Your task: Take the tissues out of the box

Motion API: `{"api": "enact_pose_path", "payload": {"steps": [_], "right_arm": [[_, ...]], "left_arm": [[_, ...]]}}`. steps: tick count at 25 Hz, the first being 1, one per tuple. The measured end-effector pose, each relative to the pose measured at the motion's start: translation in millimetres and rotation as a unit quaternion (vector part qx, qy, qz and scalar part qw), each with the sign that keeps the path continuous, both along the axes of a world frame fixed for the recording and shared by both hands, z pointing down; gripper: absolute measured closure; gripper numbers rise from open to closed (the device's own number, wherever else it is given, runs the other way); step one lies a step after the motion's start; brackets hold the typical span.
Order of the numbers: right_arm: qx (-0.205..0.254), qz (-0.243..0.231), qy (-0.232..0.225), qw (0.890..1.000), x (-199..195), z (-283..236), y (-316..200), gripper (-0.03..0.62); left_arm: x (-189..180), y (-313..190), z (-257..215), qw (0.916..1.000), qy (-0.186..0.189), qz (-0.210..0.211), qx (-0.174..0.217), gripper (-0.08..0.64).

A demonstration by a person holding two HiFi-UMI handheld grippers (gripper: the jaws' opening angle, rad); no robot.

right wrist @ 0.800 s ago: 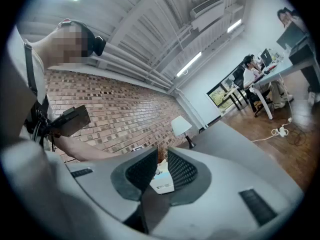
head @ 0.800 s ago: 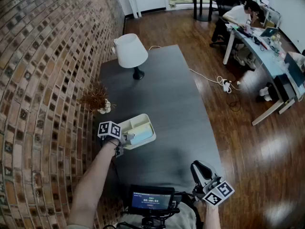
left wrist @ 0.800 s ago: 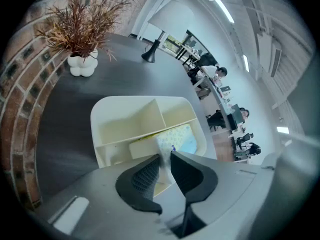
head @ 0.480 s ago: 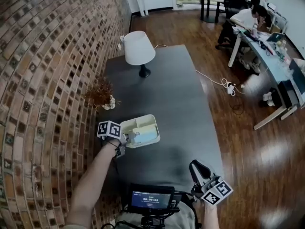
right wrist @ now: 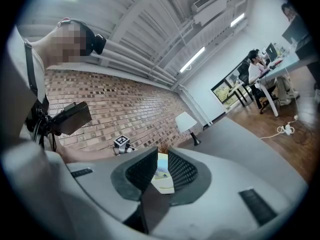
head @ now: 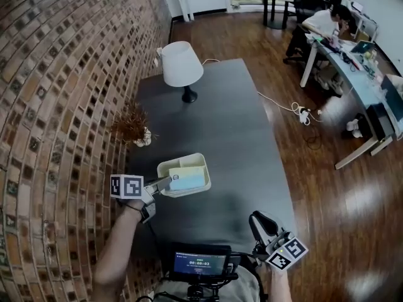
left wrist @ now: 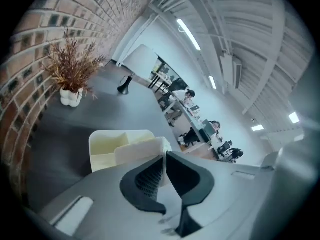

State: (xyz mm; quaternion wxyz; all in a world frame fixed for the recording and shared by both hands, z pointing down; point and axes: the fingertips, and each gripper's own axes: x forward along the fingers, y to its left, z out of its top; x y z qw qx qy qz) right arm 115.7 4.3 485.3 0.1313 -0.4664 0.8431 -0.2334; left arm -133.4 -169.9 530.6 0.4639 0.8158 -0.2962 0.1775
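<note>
A cream plastic box [head: 165, 167] sits on the dark table, near the left side, with a light-blue tissue pack [head: 187, 180] lying inside it. My left gripper [head: 167, 182] reaches the box's near left rim, and its jaws are shut on that thin wall. In the left gripper view the box [left wrist: 112, 146] stands right at the tips of that gripper [left wrist: 164, 156]. My right gripper [head: 259, 221] hovers low over the table's near end, well away from the box. Its jaws [right wrist: 162, 156] stand slightly apart with nothing in them; the box [right wrist: 162, 176] shows far off through the gap.
A white-shaded lamp [head: 179, 65] stands at the table's far end. A dried plant in a small vase [head: 133, 128] sits by the brick wall [head: 56, 106]. A device with a screen [head: 200, 263] hangs at my chest. Wooden floor and occupied desks [head: 340, 49] lie to the right.
My left hand has swung left and towards me, its marker cube now lower and further left, and its jaws now sit at the box's rim. The right gripper has stayed put.
</note>
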Motion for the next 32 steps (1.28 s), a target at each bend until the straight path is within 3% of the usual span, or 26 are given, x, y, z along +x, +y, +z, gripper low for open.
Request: {"api": "enact_pose_path", "payload": {"steps": [3,6,10,11,14,17,21,24,27,30,32], "right_arm": [[0.003,-0.005,0.002,1.000,-2,-3,-4,0.536],[0.007,-0.014,0.006,1.000,-6,-9,-9,0.536],[0.012,-0.032,0.008,0.999,-13,-19,-18,0.535],[0.014,-0.037,0.010,0.999,-14,-21,-20,0.535],[0.021,-0.042,0.007,0.999,-21,-28,-29,0.535],[0.027,-0.045,0.000,0.999,-33,-34,-30,0.535],[0.000,-0.050,0.004,0.999,-37,-13,-26,0.535],[-0.055,-0.047,0.008,0.997,-35,36,-28,0.535],[-0.112,-0.060,0.009,0.992,-38,78,-19,0.535],[-0.135,-0.061,0.010,0.989,-34,88,3,0.538],[-0.142,-0.064,0.013,0.988,-36,92,11,0.538]], "left_arm": [[-3,8,-41,0.9971,0.063,-0.017,0.040,0.549],[-14,13,-75,0.9886,0.121,-0.049,0.075,0.558],[-32,26,-130,0.9609,0.234,-0.081,0.124,0.560],[-34,29,-137,0.9566,0.243,-0.083,0.138,0.560],[-43,21,-111,0.9658,0.190,-0.093,0.150,0.560],[-62,24,-53,0.9741,0.147,-0.129,0.113,0.560],[-67,59,-14,0.9724,0.152,-0.152,0.091,0.546],[-50,104,41,0.9857,0.121,-0.103,0.057,0.462],[-14,156,98,0.9947,0.094,-0.042,0.002,0.325],[11,181,133,0.9944,0.081,-0.039,-0.055,0.152],[23,180,144,0.9883,0.101,-0.063,-0.096,0.074]]}}
